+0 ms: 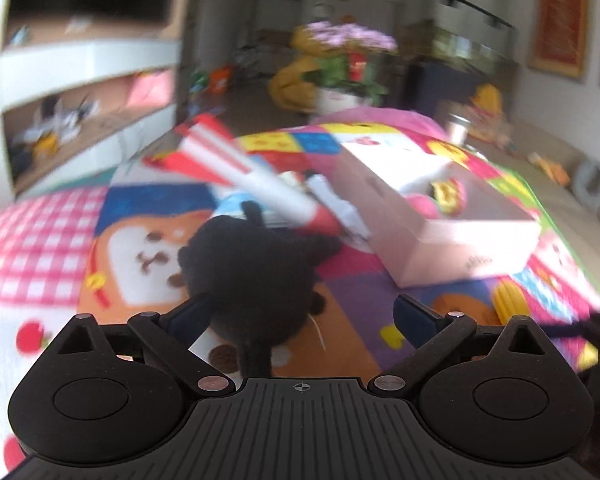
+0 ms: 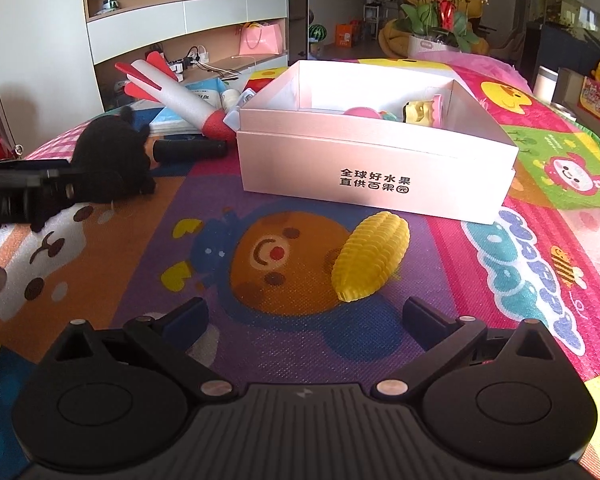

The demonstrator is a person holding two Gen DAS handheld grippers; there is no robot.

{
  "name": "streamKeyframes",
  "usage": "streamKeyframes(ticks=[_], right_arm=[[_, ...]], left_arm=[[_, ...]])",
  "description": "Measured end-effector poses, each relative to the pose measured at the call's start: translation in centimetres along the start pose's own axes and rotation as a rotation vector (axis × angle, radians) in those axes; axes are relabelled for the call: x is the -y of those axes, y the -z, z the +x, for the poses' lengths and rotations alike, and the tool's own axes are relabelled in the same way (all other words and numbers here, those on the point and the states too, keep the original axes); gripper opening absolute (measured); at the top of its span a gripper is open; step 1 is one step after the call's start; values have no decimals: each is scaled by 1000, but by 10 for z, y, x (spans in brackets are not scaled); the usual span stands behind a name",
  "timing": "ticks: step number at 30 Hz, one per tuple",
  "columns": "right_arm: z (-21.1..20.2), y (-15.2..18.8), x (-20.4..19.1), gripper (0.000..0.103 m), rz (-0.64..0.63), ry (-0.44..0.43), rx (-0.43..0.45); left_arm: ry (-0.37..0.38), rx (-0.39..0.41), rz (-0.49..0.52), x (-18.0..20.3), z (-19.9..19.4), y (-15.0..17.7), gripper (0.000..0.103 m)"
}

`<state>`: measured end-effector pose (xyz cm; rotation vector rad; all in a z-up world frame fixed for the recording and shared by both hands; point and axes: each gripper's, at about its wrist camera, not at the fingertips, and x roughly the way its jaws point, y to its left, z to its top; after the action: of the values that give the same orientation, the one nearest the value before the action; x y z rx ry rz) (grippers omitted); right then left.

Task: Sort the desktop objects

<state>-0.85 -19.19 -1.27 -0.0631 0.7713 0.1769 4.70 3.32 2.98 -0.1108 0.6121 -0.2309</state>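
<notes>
Pink cardboard box point(image 2: 376, 160) sits open on the cartoon-printed play mat point(image 2: 260, 340) covering the counter, already holding several small toys at its far end, a sign the sorting is partly done. Much is left outside it: a yellow toy corn cob point(image 2: 370, 256) lies just in front of the box, while to the box's left are a black plush toy point(image 2: 112, 160), a dark cylinder point(image 2: 190, 150) and a red-and-white foam rocket point(image 2: 180, 98) resting over some packets. The left claw point(image 1: 300, 312) is spread wide with the plush between its fingers; the left finger looks close to or against the plush, though motion blur leaves contact unclear, and the right finger stands clear of it. The right claw point(image 2: 304, 316) hovers spread and empty, just short of the corn cob.
</notes>
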Motion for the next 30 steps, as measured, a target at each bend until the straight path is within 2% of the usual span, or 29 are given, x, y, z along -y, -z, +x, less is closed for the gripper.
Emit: streamKeyframes(ticks=[4,8,10,12,14,16,21,22,23,26,28,29,30], right_arm=[[0,0,0,103,1,3,2],[0,1,0,103,1,4,2],[-1,1,0,103,1,4,3],[0,1,0,103,1,3,3],[0,1,0,103,1,3,3],[-1,1,0,103,1,3,3],[-1,1,0,103,3,0,4],[-1,1,0,103,4,-1,5],[-2,1,0,103,5,-2,6],[-3,2,1,103,12,-9,11],[-3,2,1,103,17,-15,14],[-4,2,2,103,19,-18,15],[-4,2,2,103,21,-20,16]], left_arm=[[-118,-62,-158,-14,20,-10,101],[-173,-81,-221,-22,35,-12,98],[-201,-83,-209,-23,38,-15,75],[-200,-106,-156,-24,37,-18,74],[-227,-116,-61,-19,30,-22,73],[-267,-103,98,-9,16,-25,73],[-426,-89,674,25,-1,-15,74],[-443,-103,790,32,1,-6,74],[-445,-118,862,36,4,2,74],[-379,-174,969,49,12,22,77],[-308,-190,968,58,12,29,78],[-308,-171,962,62,11,31,82],[-276,-166,948,65,9,30,88]])
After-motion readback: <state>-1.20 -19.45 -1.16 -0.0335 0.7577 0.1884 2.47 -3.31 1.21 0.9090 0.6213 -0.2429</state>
